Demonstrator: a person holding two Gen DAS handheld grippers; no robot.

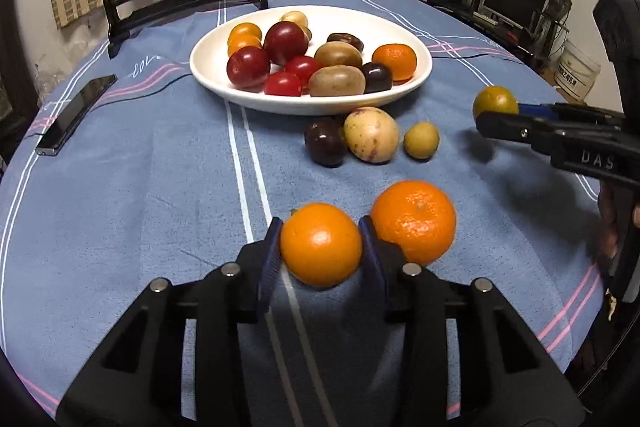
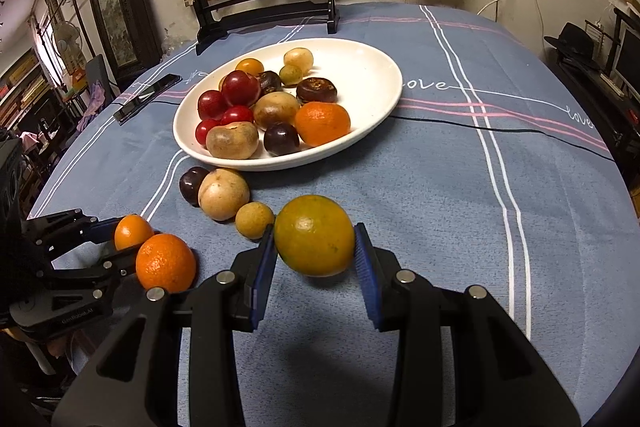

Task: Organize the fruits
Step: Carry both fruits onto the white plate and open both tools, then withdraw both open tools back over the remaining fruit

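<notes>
While the left tongs (image 1: pixel 321 245) are clamping a small orange (image 1: pixel 321 245) just above the tabletop (image 1: pixel 120 207), a bigger orange (image 1: pixel 414 221) is sitting right beside it, crowding any set-down. In the right wrist view, the right tongs (image 2: pixel 315 247) are gripping a greenish orange (image 2: pixel 315 235) aloft. The sorting step seems underway; next, each fruit needs carrying past the loose fruit to the white plate (image 2: pixel 372 67).

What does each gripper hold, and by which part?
The left gripper clamps a small orange by its opposite sides. The right gripper clamps a greenish-yellow citrus fruit the same way.
</notes>
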